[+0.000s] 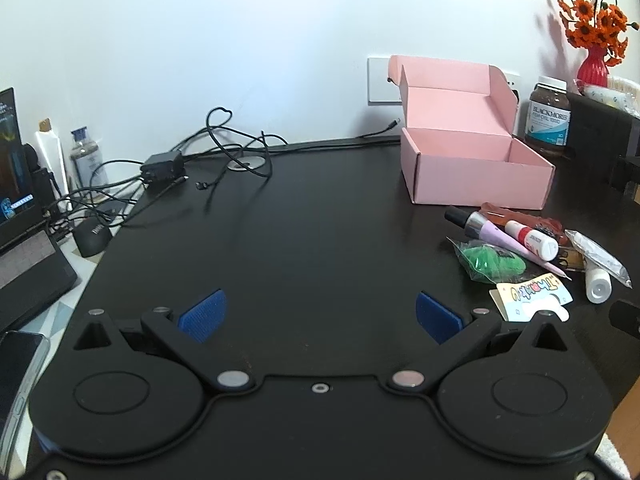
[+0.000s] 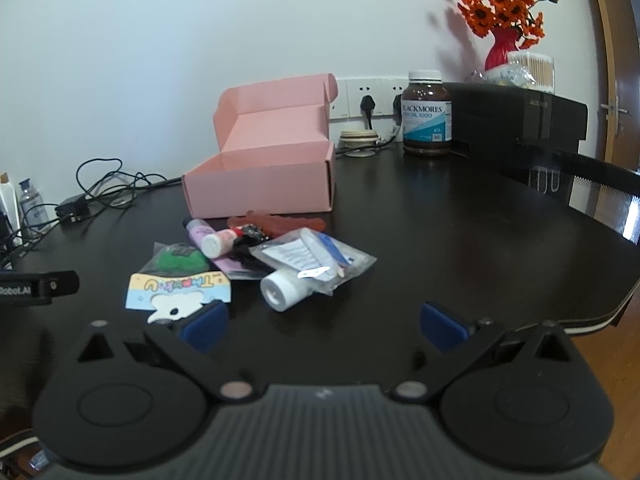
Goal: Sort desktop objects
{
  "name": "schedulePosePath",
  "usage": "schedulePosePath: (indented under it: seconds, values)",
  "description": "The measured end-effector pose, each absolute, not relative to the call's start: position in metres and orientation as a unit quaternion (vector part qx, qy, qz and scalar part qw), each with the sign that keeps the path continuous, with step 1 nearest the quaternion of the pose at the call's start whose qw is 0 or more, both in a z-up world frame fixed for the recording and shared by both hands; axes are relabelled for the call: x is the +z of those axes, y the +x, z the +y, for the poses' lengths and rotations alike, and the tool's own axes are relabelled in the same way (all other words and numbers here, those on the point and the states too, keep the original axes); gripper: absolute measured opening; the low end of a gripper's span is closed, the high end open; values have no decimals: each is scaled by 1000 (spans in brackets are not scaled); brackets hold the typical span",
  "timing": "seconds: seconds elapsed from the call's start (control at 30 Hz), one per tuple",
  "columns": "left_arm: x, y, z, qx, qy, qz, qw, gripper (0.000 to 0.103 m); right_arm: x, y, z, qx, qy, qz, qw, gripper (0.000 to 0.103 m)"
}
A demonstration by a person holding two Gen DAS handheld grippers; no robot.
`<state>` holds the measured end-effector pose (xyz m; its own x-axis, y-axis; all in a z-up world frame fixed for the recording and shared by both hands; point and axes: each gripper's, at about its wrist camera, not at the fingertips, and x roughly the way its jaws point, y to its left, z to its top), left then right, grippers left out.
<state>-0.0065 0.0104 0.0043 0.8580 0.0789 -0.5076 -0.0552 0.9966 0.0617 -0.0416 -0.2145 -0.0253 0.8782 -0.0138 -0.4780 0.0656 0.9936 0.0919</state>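
Observation:
An open, empty pink box (image 1: pixel 472 164) (image 2: pixel 264 172) stands on the black desk (image 1: pixel 304 240) (image 2: pixel 460 240). In front of it lies a pile of small items: a green item in a clear bag (image 1: pixel 490 262) (image 2: pixel 178 260), a lilac tube (image 1: pixel 496 236) (image 2: pixel 200 230), a white glue bottle (image 1: pixel 532 238) (image 2: pixel 218 242), a yellow-blue card (image 1: pixel 528 294) (image 2: pixel 178 290), a white tube in a clear bag (image 2: pixel 316 266) (image 1: pixel 598 270) and a red piece (image 2: pixel 280 222). My left gripper (image 1: pixel 320 314) is open and empty, left of the pile. My right gripper (image 2: pixel 324 326) is open and empty, just in front of the pile.
Tangled black cables and a charger (image 1: pixel 162 164) lie at the back left, with a mouse (image 1: pixel 92 234), a laptop (image 1: pixel 24 264) and a phone (image 1: pixel 18 384) on the left. A brown supplement jar (image 2: pixel 426 114), a black box (image 2: pixel 516 120) and a red vase with orange flowers (image 2: pixel 502 20) stand at the back right.

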Motion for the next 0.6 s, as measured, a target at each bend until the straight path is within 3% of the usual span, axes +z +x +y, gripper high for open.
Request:
schedulePosePath:
  seconds: [0.6]
  values:
    - [9, -4, 15, 19, 1, 258, 966, 103, -11, -43, -208, -30, 35, 229, 972, 102]
